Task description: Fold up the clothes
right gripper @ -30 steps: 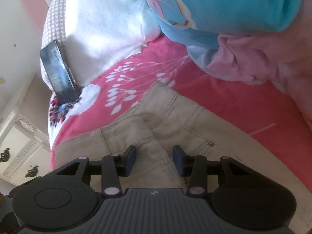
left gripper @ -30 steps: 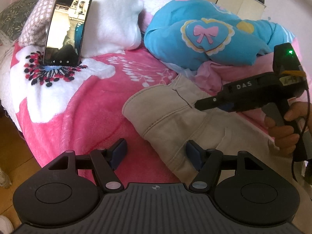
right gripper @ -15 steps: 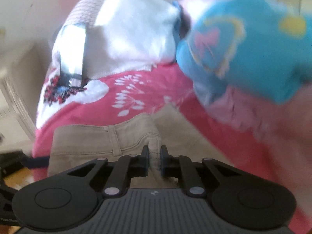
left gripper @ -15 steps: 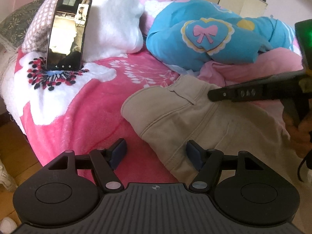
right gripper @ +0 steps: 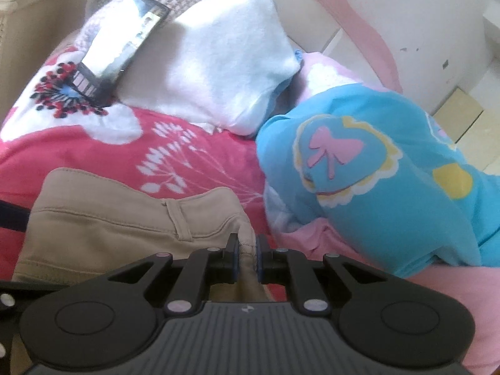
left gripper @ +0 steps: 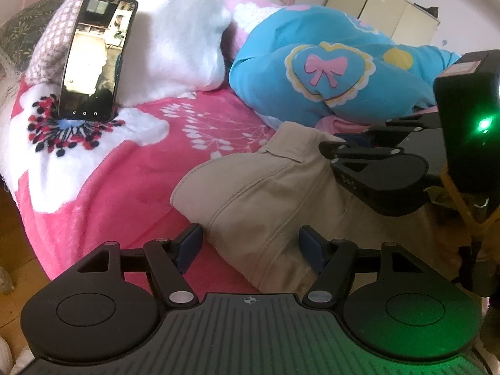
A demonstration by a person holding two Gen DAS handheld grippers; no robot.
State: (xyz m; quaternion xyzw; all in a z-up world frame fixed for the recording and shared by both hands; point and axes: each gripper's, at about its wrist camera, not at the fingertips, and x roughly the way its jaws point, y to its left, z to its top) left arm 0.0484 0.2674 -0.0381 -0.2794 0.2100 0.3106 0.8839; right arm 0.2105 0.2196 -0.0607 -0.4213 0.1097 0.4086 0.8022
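Note:
Beige trousers (left gripper: pixel 265 187) lie crumpled on the pink flowered blanket (left gripper: pixel 109 187), waistband towards the pillows. My left gripper (left gripper: pixel 250 245) stands open low over their near edge, the cloth reaching in between the fingers without touching the pads. In the left wrist view my right gripper (left gripper: pixel 326 150) comes in from the right at the trousers' far edge. Its own view shows the right gripper (right gripper: pixel 247 250) shut on a raised fold of the trousers (right gripper: pixel 109 218) near the waistband.
A phone (left gripper: pixel 93 59) leans upright against a white pillow (left gripper: pixel 175 40) at the back left. A bundled blue cover with a pink bow (left gripper: pixel 328 72) and pink cloth (right gripper: pixel 328 243) lie just right of the trousers. The bed's edge and wooden floor (left gripper: pixel 12 234) are at the left.
My right gripper has shut on the trousers' fold and rolled upright, drifting right in the left wrist view. The left gripper has stayed open and almost still.

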